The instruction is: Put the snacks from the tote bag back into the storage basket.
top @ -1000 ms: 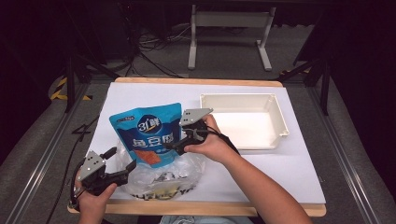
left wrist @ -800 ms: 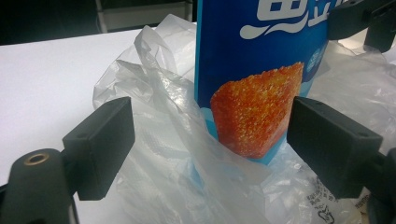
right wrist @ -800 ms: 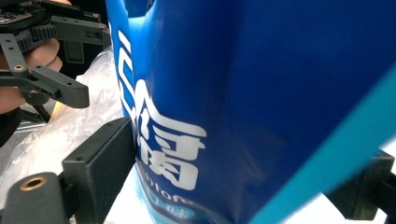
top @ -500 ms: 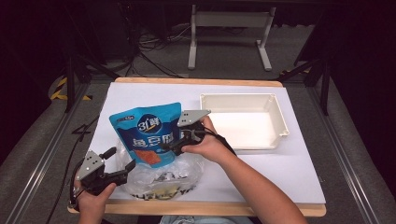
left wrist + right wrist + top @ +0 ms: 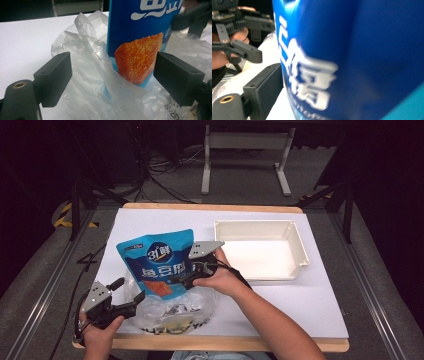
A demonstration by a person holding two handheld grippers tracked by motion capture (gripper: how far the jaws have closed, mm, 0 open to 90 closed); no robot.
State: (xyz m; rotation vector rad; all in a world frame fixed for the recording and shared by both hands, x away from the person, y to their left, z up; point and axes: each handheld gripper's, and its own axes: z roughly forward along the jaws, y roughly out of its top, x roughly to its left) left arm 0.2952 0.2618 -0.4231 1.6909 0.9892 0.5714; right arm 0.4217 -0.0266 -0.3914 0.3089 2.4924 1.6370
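A blue snack pouch (image 5: 156,261) with white lettering stands upright, its lower end inside a crumpled clear plastic bag (image 5: 175,309) near the table's front edge. My right gripper (image 5: 186,278) is shut on the pouch's right side; in the right gripper view the pouch (image 5: 352,57) hides one jaw. My left gripper (image 5: 128,295) is open at the bag's left edge. In the left gripper view its jaws stand wide apart around the bag's film (image 5: 95,82) and the pouch's orange-printed bottom (image 5: 136,60), pinching nothing.
A shallow white tray (image 5: 300,251) sits at the right of the white table top (image 5: 150,222). Bare room lies behind the pouch and in front of the tray. A metal stand and cables lie on the floor beyond the table.
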